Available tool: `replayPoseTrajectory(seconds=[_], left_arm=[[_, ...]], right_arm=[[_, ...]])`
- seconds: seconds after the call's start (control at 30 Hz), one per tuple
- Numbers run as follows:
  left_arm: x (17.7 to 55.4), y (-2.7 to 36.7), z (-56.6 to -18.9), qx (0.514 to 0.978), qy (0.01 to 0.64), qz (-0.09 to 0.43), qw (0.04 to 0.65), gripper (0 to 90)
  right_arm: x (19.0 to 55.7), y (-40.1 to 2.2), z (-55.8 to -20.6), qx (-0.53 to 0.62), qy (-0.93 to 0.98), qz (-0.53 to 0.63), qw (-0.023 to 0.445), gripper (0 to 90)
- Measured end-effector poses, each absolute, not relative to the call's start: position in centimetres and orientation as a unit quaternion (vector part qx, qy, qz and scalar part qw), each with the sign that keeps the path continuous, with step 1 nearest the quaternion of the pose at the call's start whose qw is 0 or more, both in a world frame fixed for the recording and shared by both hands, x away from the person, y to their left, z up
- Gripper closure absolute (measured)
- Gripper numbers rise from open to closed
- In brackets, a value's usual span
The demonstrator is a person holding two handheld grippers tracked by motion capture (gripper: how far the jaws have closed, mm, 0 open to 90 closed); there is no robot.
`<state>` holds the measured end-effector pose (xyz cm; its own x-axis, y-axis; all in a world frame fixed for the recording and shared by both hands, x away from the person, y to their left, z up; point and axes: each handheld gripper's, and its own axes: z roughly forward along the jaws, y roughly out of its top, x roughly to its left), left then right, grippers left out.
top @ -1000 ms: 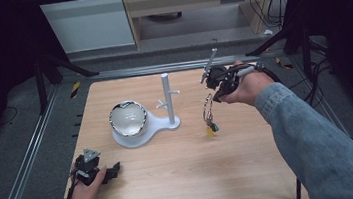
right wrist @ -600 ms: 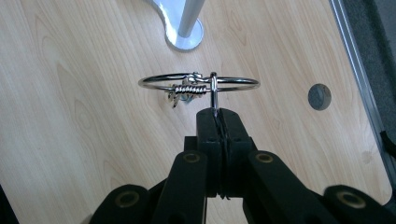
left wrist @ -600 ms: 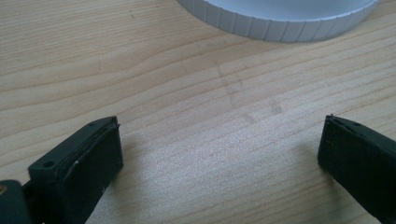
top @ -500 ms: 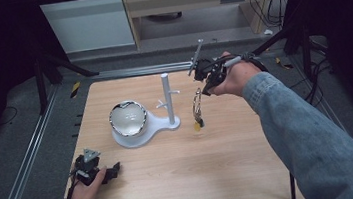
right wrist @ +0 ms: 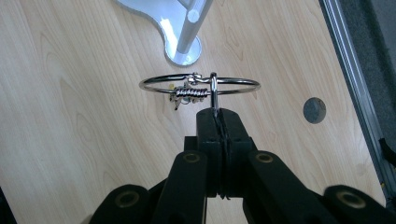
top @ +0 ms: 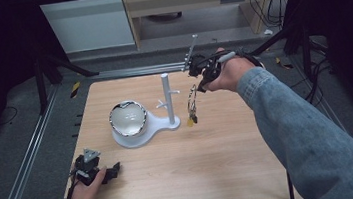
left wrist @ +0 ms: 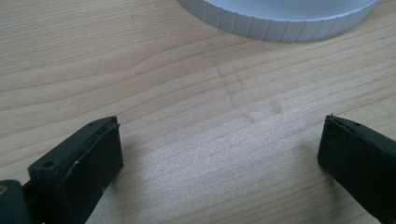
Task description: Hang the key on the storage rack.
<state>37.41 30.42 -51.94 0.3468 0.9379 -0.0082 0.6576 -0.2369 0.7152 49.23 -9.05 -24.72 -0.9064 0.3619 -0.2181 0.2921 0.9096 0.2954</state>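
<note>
Right gripper (right wrist: 218,114) had fingers clamped on a key ring (right wrist: 200,85) with a small charm, held in the air beside the white stand's post (top: 168,100). Not yet hung on a peg. Left gripper (top: 92,170) rested on the surface (top: 213,176), fingers wide, holding nothing.

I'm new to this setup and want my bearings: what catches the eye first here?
The right gripper, raised over the table's far right side, is shut on a metal ring that dangles beside the white stand. A shiny bowl sits on the stand's base, and the left gripper rests open near the table's front left corner.
</note>
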Motion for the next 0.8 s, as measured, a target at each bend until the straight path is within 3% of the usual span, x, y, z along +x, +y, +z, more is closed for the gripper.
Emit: replayPoseTrajectory(seconds=[0.8], left_arm=[[37.4,30.4,-51.9,0.755,0.528,0.219,0.321,0.0]], right_arm=[[49.7,-7.4,-23.6,0.159,0.967,0.134,0.146,88.8]])
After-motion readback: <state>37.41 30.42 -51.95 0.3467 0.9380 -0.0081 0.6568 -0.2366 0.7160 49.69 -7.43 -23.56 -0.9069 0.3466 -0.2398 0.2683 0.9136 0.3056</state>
